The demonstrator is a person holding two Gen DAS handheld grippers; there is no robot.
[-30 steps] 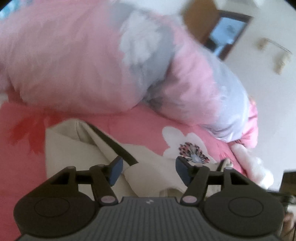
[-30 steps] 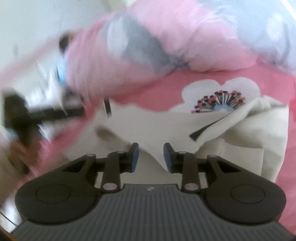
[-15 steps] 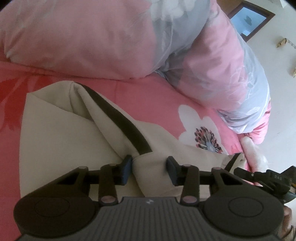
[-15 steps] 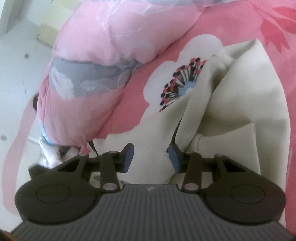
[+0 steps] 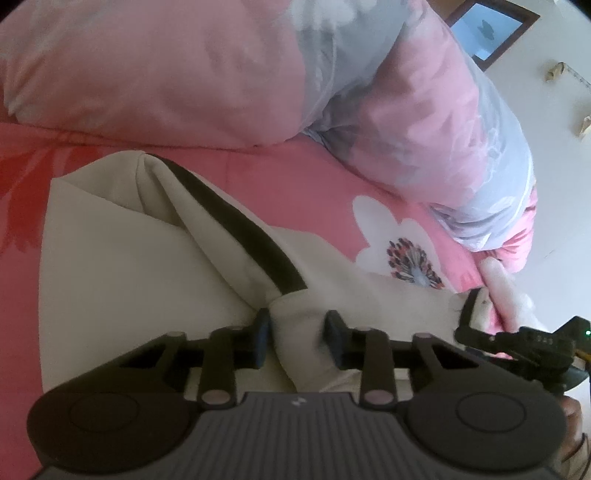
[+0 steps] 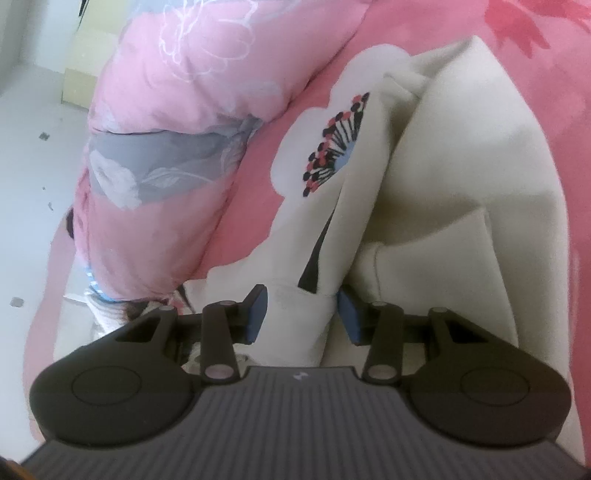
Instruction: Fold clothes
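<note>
Garment: a cream garment with a dark stripe lies partly folded on the bed, its layers overlapping in broad flaps; in the right wrist view the same cream cloth bunches into thick rolls.
Bed: a pink bedsheet printed with a white flower carries the garment; the cloth covers part of that flower in the right wrist view.
Left gripper: the left gripper sits low over the near edge of the garment, and a raised fold of cream cloth, right where the dark stripe ends, stands between its fingers. The jaws are closing, and the pads already touch the fold on both sides.
Right gripper: the right gripper has a thick roll of cream cloth between its blue pads; the jaws are closing and both pads bear on the roll.
Relation: both grippers hold the same garment at its near edge, and the rest of it spreads away from them across the bed.
Surroundings: a pink and grey floral duvet is heaped just beyond the garment; a framed picture hangs on the white wall.
</note>
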